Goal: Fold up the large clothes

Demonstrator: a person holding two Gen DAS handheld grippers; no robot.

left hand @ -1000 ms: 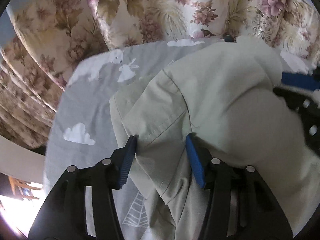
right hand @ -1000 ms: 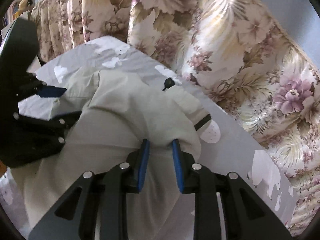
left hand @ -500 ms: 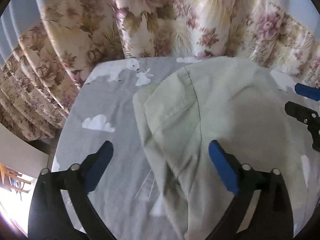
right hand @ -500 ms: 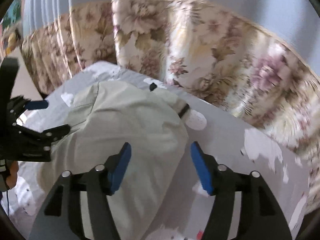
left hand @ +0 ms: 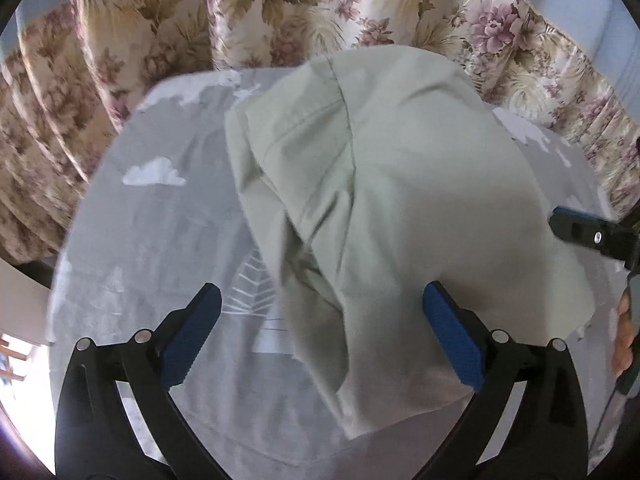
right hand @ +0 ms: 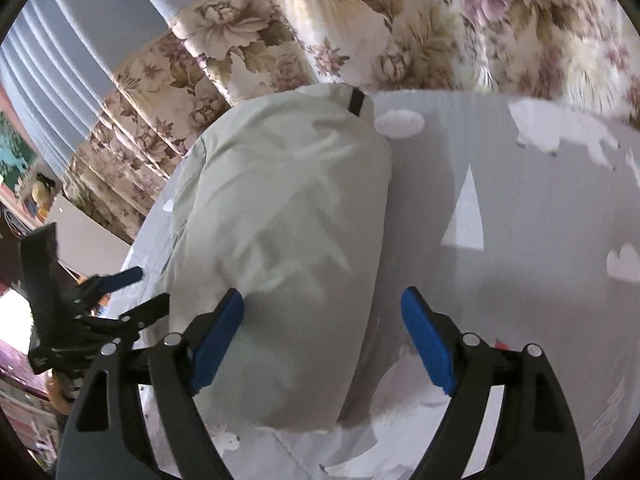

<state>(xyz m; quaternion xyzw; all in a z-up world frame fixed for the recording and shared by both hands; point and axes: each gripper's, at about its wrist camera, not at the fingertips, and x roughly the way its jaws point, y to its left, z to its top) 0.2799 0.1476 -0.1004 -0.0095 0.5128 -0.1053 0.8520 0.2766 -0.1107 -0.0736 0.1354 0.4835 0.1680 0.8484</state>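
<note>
A pale green garment [left hand: 400,200] lies in a folded bundle on the grey sheet [left hand: 160,232] with white clouds and animals on it. The sheet covers the seat of a flowery sofa [left hand: 280,12], and the bundle sits in the middle of the sheet, close to the sofa's back cushions. It looks like a jacket or trousers, but I cannot tell which. A small black tab [right hand: 356,102] shows at the end of the bundle nearest the cushions.

The left gripper [left hand: 320,336] hangs just over the near end of the bundle. Its blue pads are spread wide apart and nothing is between them — it has let go. The right gripper [right hand: 322,340] is spread wide too, with one pad over the bundle and the other over the bare sheet beside it. It grips nothing either.

I think one fold is just done and the cloth has been dropped. The bundle is still puffy and has wrinkles, and one edge on the left side sticks out loose. So the job looks mostly done, but not neat yet.

Next, I guess both grippers need to come down on the bundle again — either to pinch an end and fold it over once more, or to press it flat. They should grab all the layers together, or the fold may slip open.
</note>
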